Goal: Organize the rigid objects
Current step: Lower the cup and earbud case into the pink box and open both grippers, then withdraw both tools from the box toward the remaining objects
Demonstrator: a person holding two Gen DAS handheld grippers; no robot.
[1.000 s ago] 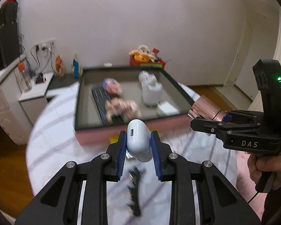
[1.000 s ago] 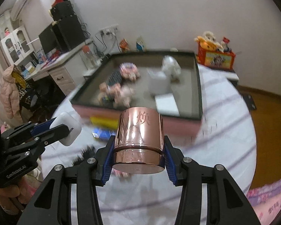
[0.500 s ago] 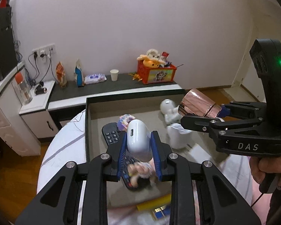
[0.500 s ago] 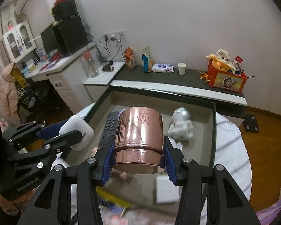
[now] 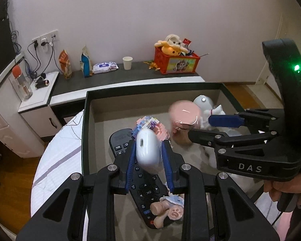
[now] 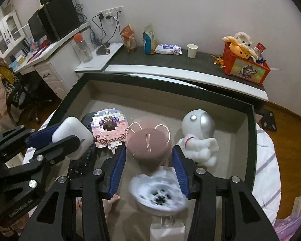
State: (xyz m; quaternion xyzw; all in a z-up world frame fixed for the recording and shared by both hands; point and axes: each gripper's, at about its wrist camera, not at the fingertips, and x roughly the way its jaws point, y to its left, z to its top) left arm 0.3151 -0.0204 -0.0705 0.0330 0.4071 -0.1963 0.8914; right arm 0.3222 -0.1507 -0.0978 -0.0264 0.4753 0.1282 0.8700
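The left gripper [image 5: 148,156] fingers are clamping a white earbud case [image 5: 147,150] above the black remote [image 5: 142,186] in the dark-rimmed tray [image 6: 250,132]. The right gripper [image 6: 148,170] fingers are standing apart, with the blurred copper cup [image 6: 149,146] between and beyond them, inside the tray, between the pixel-block donut [image 6: 108,130] and the astronaut figure [image 6: 198,138]
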